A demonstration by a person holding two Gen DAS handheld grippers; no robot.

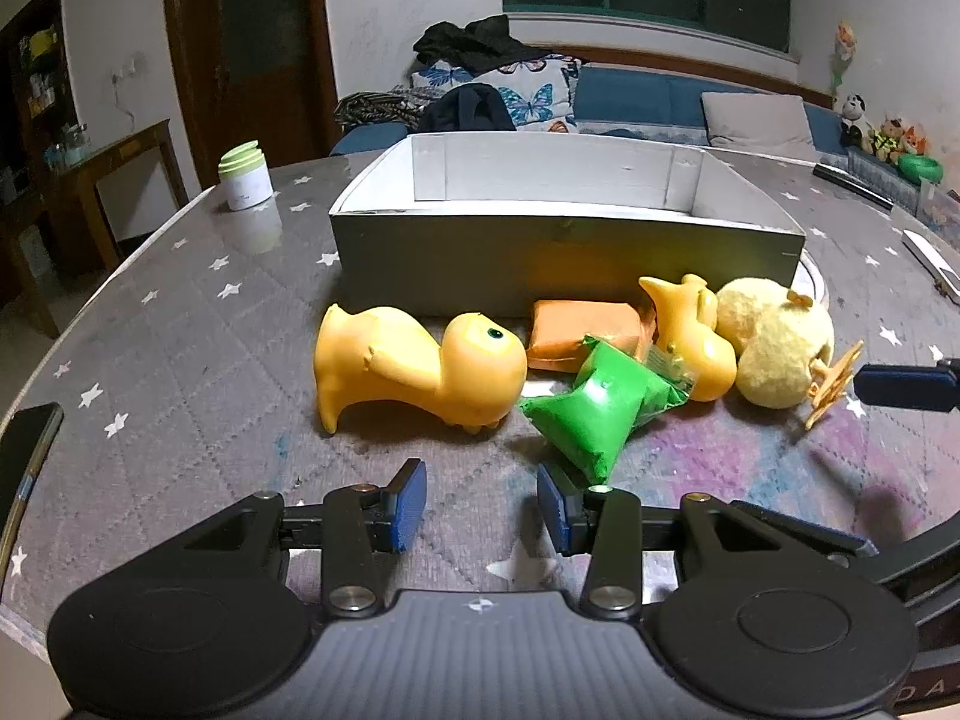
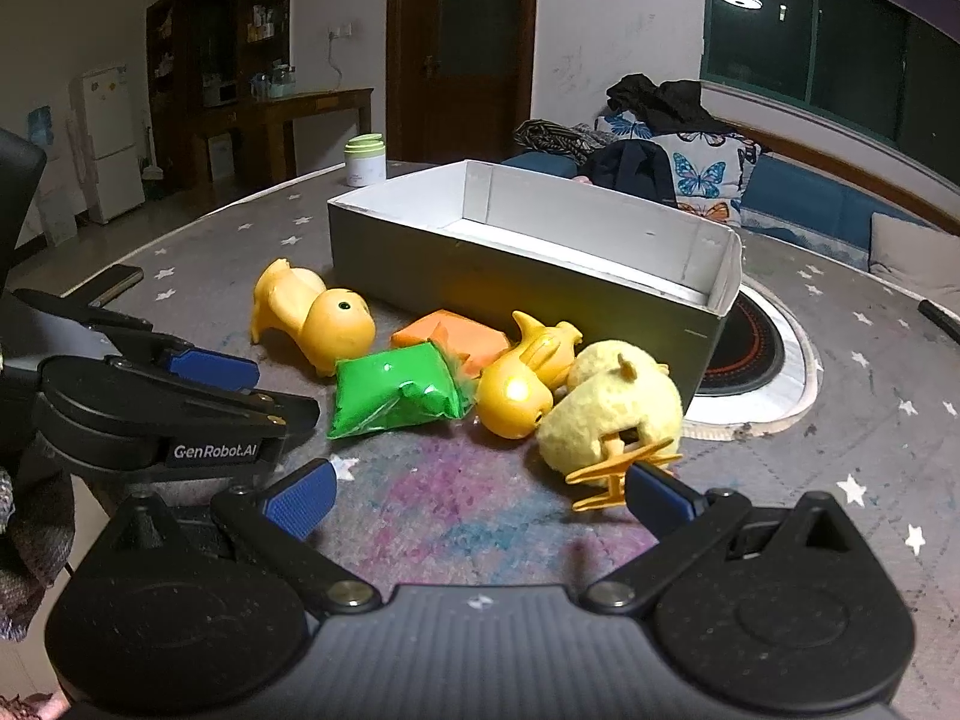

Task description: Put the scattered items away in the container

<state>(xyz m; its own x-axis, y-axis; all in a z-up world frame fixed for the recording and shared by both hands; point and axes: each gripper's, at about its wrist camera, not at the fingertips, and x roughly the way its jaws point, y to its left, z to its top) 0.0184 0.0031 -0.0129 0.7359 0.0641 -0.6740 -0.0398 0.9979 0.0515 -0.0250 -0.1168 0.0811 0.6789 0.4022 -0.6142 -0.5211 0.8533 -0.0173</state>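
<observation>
An open grey box point(image 1: 564, 252) point(image 2: 528, 276) with a white inside stands on the table. In front of it lie a large yellow rubber duck point(image 1: 414, 366) point(image 2: 318, 312), an orange packet point(image 1: 576, 330) point(image 2: 456, 333), a green packet point(image 1: 594, 408) point(image 2: 390, 387), a small yellow duck point(image 1: 696, 336) point(image 2: 522, 381) and a fuzzy yellow chick with orange feet point(image 1: 774, 348) point(image 2: 612, 414). My left gripper point(image 1: 483, 501) is open and empty, just short of the green packet. My right gripper point(image 2: 480, 501) is open and empty, its right finger beside the chick's feet.
A white jar with a green lid point(image 1: 245, 177) point(image 2: 364, 161) stands at the far left. A dark phone point(image 1: 27, 456) lies at the left table edge. A round hob plate point(image 2: 750, 354) sits right of the box. A sofa with clothes is behind.
</observation>
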